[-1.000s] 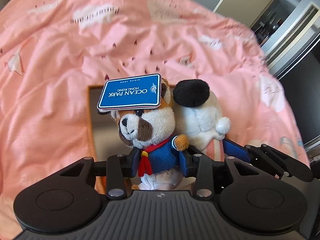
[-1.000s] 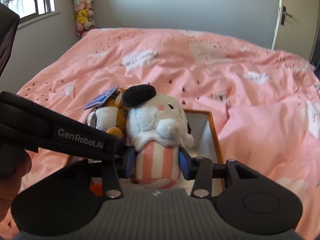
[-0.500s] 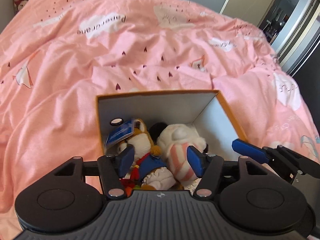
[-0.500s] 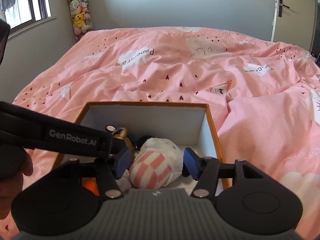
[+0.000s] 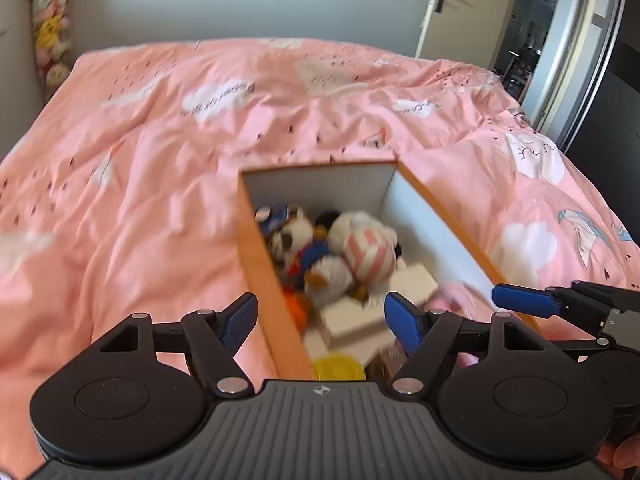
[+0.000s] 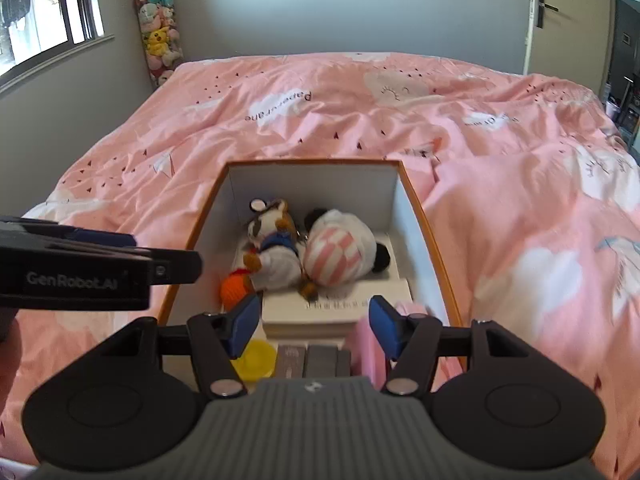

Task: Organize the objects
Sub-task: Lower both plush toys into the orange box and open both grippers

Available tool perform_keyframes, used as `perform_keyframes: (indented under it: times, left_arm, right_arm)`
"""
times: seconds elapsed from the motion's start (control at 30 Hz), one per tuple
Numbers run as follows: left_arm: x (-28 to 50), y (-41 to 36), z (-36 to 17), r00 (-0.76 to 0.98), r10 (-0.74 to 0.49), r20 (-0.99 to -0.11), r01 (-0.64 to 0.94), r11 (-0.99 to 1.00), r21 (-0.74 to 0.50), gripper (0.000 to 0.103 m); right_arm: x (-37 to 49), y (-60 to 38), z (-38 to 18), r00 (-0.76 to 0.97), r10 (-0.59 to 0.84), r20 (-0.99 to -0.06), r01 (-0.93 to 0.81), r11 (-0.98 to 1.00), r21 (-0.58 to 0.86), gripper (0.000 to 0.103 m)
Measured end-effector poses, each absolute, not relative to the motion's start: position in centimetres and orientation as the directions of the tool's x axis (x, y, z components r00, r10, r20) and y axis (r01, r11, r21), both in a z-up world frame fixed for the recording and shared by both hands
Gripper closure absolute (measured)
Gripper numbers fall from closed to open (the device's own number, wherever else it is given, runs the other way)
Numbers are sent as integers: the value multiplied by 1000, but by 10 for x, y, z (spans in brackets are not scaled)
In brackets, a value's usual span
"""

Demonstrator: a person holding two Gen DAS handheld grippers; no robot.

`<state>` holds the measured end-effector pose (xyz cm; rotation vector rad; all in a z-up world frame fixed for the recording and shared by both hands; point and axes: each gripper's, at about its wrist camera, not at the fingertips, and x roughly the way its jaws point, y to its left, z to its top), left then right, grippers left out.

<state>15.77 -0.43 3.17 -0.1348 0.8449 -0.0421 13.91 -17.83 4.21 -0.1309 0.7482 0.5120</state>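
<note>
An orange-rimmed white box (image 6: 412,196) (image 5: 256,256) sits on the pink bed. Inside lie a brown-and-white plush in a blue jacket (image 6: 276,240) (image 5: 300,244) and a white plush with pink-striped bottom (image 6: 340,248) (image 5: 368,248), side by side at the far end. My left gripper (image 5: 320,316) is open and empty above the box's near left wall; it also shows in the right wrist view (image 6: 100,264). My right gripper (image 6: 312,320) is open and empty above the box's near end; its finger shows in the left wrist view (image 5: 524,300).
The box also holds an orange ball (image 6: 236,288), a white book (image 6: 336,308), a yellow round lid (image 6: 256,360), a grey item (image 6: 312,360) and a pink item (image 6: 372,340). The pink duvet (image 6: 400,112) surrounds it. Plush toys hang in the far corner (image 6: 160,36).
Both grippers opened, let the two plush toys go into the box, then pulled back and up. The plush toys now lie on their sides at the box's far end.
</note>
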Motion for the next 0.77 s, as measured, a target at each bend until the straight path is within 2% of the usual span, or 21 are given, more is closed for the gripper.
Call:
perform_keyframes:
  times: [0.17,0.4,0.77]
  left_arm:
    - [130,-1,25,645,-97,-758,-47,985,-165,18]
    - [108,-13,18,624,-65,-778,-33,994,-109,18]
    - [92,-20,24,652,-65,-756,-7,996,-91,17]
  right_arm:
    - [113,-185,34,596,368,-713,-485,873,45,40]
    - [94,-187,27,578,366,-729,-492,870,47,40]
    - [79,-185,33,580,365,-728,-510,860,25,39]
